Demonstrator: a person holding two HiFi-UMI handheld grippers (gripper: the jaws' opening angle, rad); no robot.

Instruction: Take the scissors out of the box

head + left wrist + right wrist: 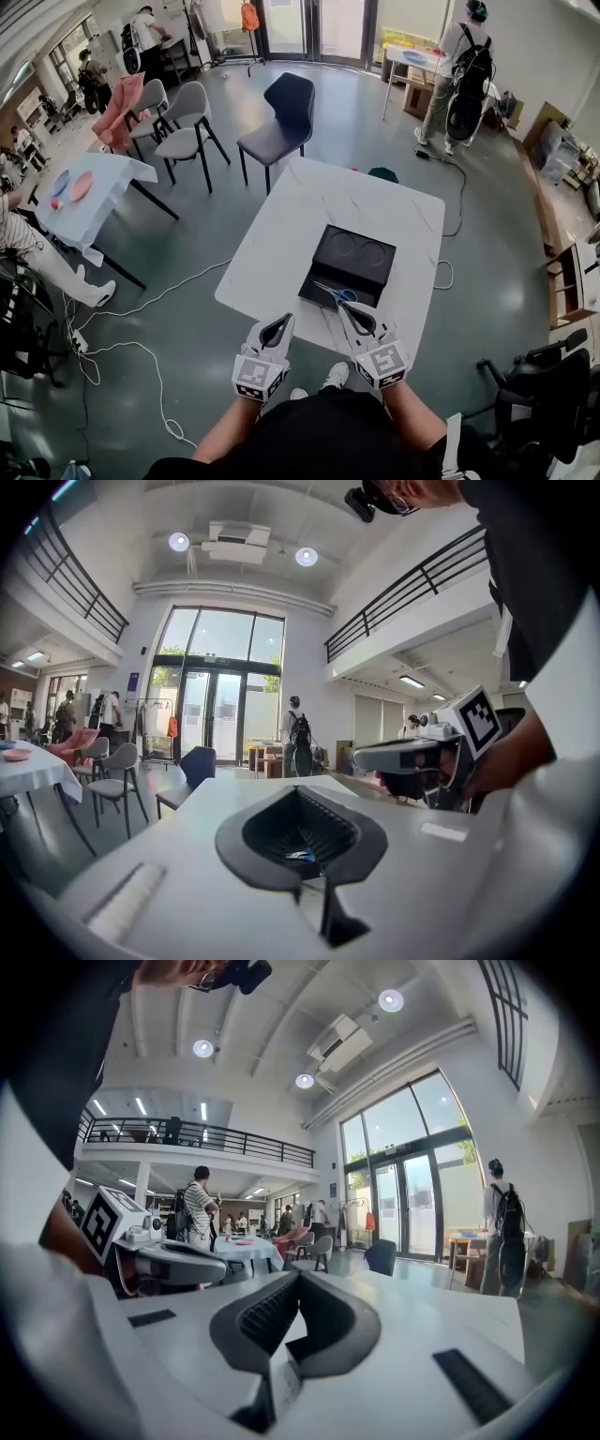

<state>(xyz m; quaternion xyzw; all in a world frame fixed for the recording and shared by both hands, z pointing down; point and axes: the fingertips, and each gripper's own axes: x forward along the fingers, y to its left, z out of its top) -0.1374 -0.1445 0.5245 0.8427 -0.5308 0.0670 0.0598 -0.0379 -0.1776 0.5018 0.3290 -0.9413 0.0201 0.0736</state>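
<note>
The right tool was clenched and empty. It needed to open before dipping onto the scissors just ahead in the box. The left tool beside it was clenched too.

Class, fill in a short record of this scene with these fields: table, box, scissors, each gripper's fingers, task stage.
table: white, holds the box
box: black, open, on the table's near half
scissors: blue handles, lying in the box's near end
left gripper: fingers together, empty, short of the box
right gripper: fingers together, empty, tips by the box's near edge
task stage: scissors not yet taken out
</note>
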